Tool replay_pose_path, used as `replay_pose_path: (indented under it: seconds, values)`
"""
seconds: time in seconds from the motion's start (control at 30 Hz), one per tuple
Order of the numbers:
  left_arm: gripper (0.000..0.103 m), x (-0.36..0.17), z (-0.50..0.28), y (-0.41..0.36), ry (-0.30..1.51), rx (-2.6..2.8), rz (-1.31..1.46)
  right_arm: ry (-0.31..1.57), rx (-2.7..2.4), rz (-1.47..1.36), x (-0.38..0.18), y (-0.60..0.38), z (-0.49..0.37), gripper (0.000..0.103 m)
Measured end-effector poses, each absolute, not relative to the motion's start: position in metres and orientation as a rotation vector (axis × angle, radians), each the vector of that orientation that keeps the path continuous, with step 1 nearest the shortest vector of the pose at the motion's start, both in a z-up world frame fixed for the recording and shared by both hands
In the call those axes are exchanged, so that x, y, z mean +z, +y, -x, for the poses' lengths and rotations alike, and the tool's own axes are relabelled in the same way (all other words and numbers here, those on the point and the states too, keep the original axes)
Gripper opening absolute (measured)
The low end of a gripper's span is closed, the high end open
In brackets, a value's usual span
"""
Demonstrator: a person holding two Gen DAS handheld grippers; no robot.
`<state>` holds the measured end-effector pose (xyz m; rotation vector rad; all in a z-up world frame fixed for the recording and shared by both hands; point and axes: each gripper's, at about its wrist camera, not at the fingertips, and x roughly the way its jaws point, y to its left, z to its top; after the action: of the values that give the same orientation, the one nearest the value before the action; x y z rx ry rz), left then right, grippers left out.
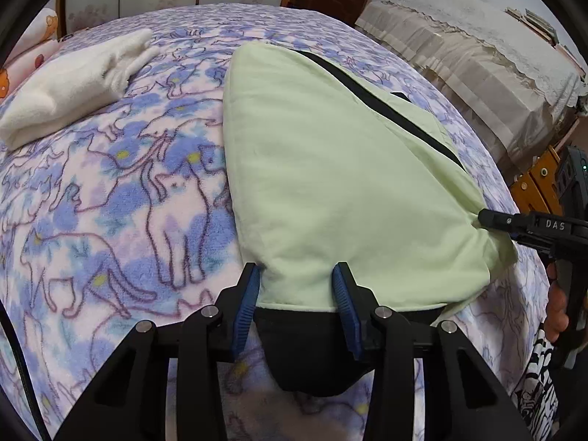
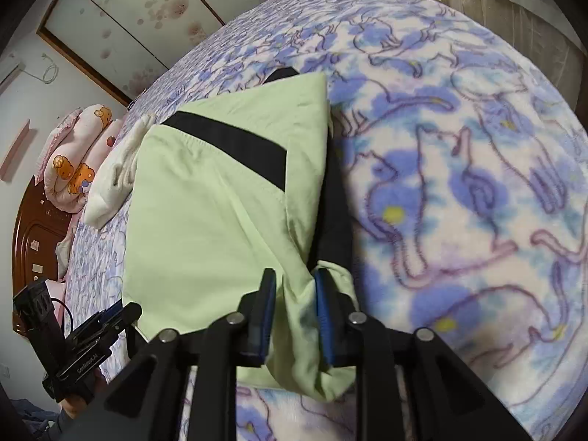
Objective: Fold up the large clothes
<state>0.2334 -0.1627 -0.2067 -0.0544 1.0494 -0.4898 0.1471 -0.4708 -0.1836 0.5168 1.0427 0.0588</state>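
A light green garment (image 1: 330, 169) with black trim lies folded on the cat-print blanket (image 1: 128, 202). Its near hem sits between the blue pads of my left gripper (image 1: 296, 283). The jaws stand apart and the cloth between them lies flat. My right gripper (image 1: 483, 218) comes in from the right and pinches the garment's right corner, where the fabric puckers. In the right wrist view a bunched fold of the green garment (image 2: 205, 213) fills the gap of the right gripper (image 2: 297, 290). The left gripper (image 2: 126, 310) shows at the garment's lower left edge.
A folded white cloth (image 1: 73, 84) lies on the bed's far left. Pink bear-print bedding (image 2: 77, 154) and a wooden headboard (image 2: 33, 228) sit beyond it. Lace-covered furniture (image 1: 477, 55) stands beside the bed on the right. A person's hand (image 1: 556, 312) holds the right gripper's handle.
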Motion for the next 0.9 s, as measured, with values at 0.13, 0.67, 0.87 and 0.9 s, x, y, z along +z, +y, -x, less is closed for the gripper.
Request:
replay_pose_path:
  seconds: [0.13,0.67,0.87,0.9]
  values:
    - [0.055,-0.201,-0.25,-0.155,1.119,-0.535,0.129,1.019,0.05,-0.513,-0.173,-0.479,-0.149,0.039]
    - [0.058,-0.214,-0.358,-0.176,1.244,-0.463,0.22,1.075,-0.015,-0.587,-0.198,-0.505,-0.254,0.011]
    - [0.044,-0.226,-0.355,-0.161,1.217,-0.457,0.166,1.111,-0.045,-0.554,-0.222,-0.508,-0.236,0.009]
    - [0.044,-0.224,-0.355,-0.16,1.208,-0.457,0.162,1.096,-0.043,-0.557,-0.219,-0.508,-0.232,0.011]
